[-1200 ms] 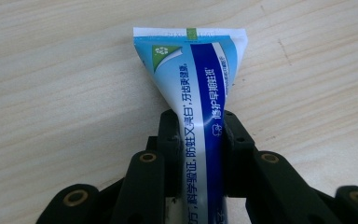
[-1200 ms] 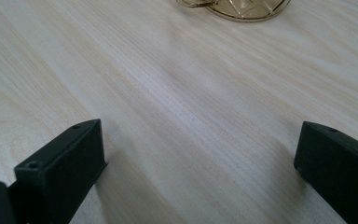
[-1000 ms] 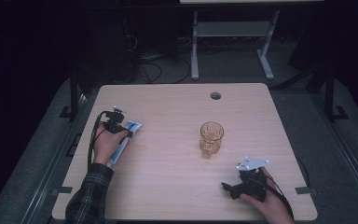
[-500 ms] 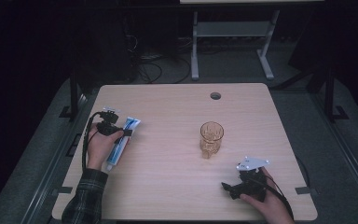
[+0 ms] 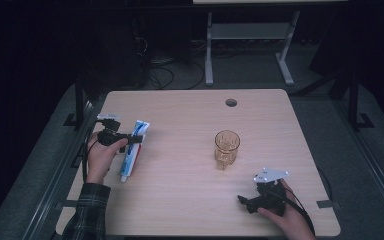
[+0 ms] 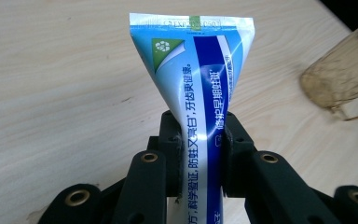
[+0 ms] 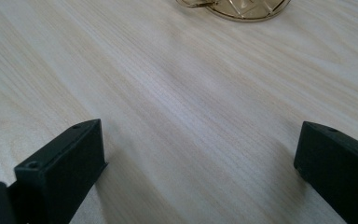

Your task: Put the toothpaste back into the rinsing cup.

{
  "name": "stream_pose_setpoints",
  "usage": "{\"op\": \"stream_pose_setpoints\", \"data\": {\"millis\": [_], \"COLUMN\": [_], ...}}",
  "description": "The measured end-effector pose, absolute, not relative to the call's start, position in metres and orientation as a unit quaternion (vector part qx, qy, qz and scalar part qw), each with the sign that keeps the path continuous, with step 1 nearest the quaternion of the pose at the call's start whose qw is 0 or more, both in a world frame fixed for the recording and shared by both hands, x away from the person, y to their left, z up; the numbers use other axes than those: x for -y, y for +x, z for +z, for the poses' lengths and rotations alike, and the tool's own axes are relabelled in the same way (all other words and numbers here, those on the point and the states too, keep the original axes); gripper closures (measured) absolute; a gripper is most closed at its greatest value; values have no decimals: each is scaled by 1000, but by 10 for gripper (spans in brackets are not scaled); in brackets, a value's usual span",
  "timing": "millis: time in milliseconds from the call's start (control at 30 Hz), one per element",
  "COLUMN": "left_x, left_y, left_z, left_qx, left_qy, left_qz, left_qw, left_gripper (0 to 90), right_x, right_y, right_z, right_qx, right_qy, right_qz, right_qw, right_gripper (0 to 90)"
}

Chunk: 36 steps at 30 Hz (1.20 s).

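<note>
- Pale wood tabletop, rounded corners, cable hole near the far edge; dark floor beyond on every side
- Amber patterned glass upright near the middle, taken as landmark; bare wood all round it, nothing touching
- Well to the left of the glass, blue and white toothpaste tube, crimped flat end pointing away toward the far edge, cap end toward the near edge; close to the left table edge
- Left gripper clamped across the tube's body, jaws pressing both sides; crimped end sticking out past the jaws; glass off to the side in the left gripper view, apart from the tube
- Near and right of the glass, right gripper resting low by the near edge, jaws spread wide, nothing between them; bare wood in the gap, base of the glass ahead
- Wide free stretch of tabletop between tube and glass, and between glass and far edge
</note>
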<state>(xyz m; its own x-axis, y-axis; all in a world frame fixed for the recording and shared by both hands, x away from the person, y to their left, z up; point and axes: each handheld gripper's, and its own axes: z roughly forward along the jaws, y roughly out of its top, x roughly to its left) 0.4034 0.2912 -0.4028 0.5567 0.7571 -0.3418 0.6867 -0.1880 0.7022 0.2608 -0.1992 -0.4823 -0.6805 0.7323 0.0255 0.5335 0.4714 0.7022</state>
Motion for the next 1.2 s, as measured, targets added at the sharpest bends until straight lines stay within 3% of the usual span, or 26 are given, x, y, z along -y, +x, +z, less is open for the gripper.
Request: {"op": "stream_pose_setpoints", "data": {"millis": [733, 1200], "left_x": [-288, -268], "left_y": [385, 376], "left_z": [-367, -350], "left_qx": [-335, -301], "left_qy": [767, 757], "left_qz": [57, 57], "left_qw": [544, 577], "left_gripper": [737, 737], "right_x": [199, 199], "right_y": [261, 261], "right_z": [-482, -482], "right_qx": [-846, -846], "right_qy": [374, 374], "right_qz": [353, 353], "right_qw": [141, 141], "right_gripper": [10, 10]}}
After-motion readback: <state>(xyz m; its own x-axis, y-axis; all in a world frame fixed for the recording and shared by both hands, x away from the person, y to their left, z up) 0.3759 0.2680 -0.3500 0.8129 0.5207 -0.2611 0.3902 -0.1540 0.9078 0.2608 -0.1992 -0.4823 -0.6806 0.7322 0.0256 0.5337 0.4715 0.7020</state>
